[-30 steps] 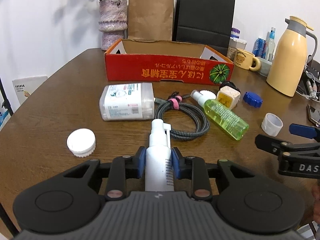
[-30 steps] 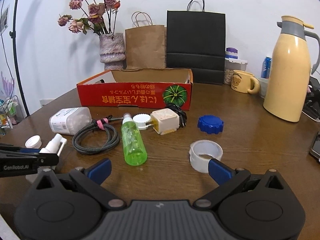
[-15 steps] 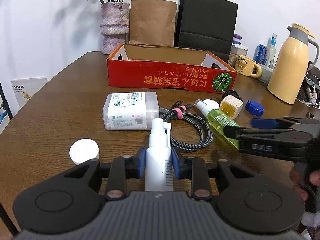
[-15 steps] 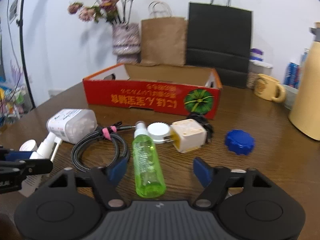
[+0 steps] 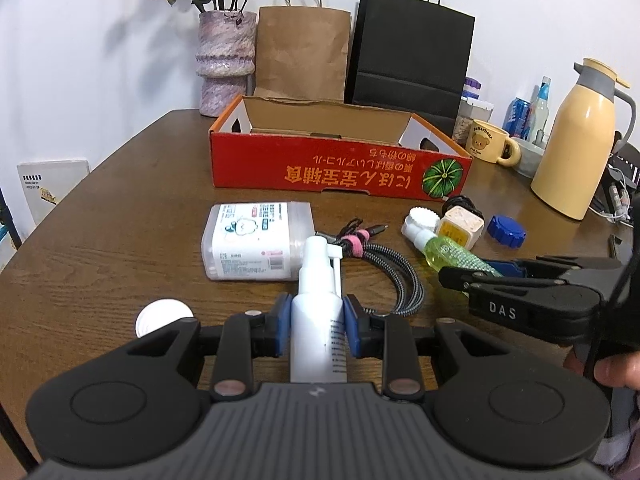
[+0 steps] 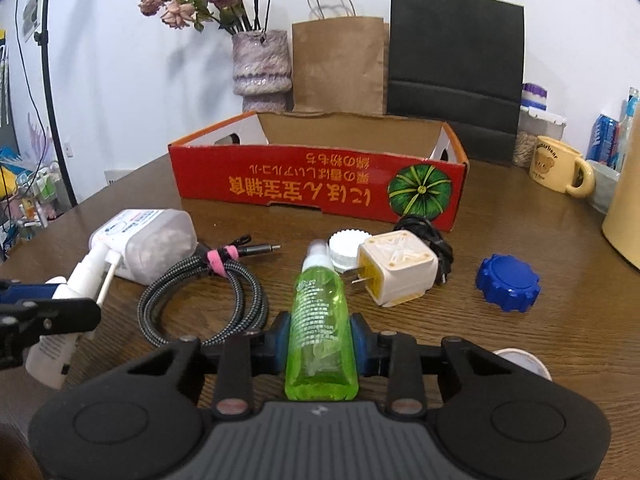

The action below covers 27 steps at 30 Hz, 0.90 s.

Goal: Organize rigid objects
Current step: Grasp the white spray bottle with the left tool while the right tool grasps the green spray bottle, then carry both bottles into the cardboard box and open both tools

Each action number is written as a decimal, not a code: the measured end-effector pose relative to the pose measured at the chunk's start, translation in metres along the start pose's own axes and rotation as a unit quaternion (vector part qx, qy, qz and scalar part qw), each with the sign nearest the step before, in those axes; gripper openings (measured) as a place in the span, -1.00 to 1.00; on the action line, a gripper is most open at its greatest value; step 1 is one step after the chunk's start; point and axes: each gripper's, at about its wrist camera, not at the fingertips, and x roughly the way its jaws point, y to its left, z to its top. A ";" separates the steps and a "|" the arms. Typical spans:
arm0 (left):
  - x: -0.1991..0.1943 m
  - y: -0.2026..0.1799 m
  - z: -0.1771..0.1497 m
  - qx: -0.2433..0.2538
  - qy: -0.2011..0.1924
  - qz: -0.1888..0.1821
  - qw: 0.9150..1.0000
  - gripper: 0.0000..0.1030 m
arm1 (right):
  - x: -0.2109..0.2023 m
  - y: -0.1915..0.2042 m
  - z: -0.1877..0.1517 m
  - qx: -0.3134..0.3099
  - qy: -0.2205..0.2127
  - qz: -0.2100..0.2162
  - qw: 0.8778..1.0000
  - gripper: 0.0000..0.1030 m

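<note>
My left gripper [image 5: 316, 330] is shut on a white spray bottle [image 5: 318, 320], nozzle pointing away. The bottle also shows at the left of the right wrist view [image 6: 76, 292]. My right gripper [image 6: 320, 338] is shut on a green spray bottle [image 6: 320, 332] that lies along the table; in the left wrist view only its top [image 5: 440, 250] shows past the right gripper. An open red cardboard box [image 5: 340, 168] stands behind, also in the right wrist view [image 6: 316, 184]. Its inside looks empty as far as I can see.
On the brown table [image 5: 120, 240] lie a clear wipes tub [image 5: 256, 240], a coiled braided cable [image 6: 204, 296], a white plug adapter [image 6: 396, 266], a blue lid [image 6: 507, 282], white caps [image 5: 164, 316] [image 6: 348, 248] and a tape roll [image 6: 524, 362]. A yellow thermos [image 5: 576, 140], mug [image 5: 490, 146], vase [image 5: 226, 60] and paper bags stand behind.
My right gripper moved left from the tape roll to the green bottle and closed on it. My left gripper rose a little with the white bottle held.
</note>
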 end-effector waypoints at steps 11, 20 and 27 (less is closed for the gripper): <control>-0.006 0.000 0.018 0.003 -0.018 -0.004 1.000 -0.45 | -0.019 -0.002 0.001 0.013 -0.028 0.002 1.000 -0.41; -0.012 -0.003 0.038 0.010 -0.037 -0.008 0.999 -0.45 | -0.034 0.002 0.010 0.018 -0.058 0.000 0.998 -0.41; -0.015 -0.008 0.065 0.018 -0.059 -0.005 0.998 -0.45 | -0.043 0.005 0.029 0.019 -0.090 0.001 0.996 -0.41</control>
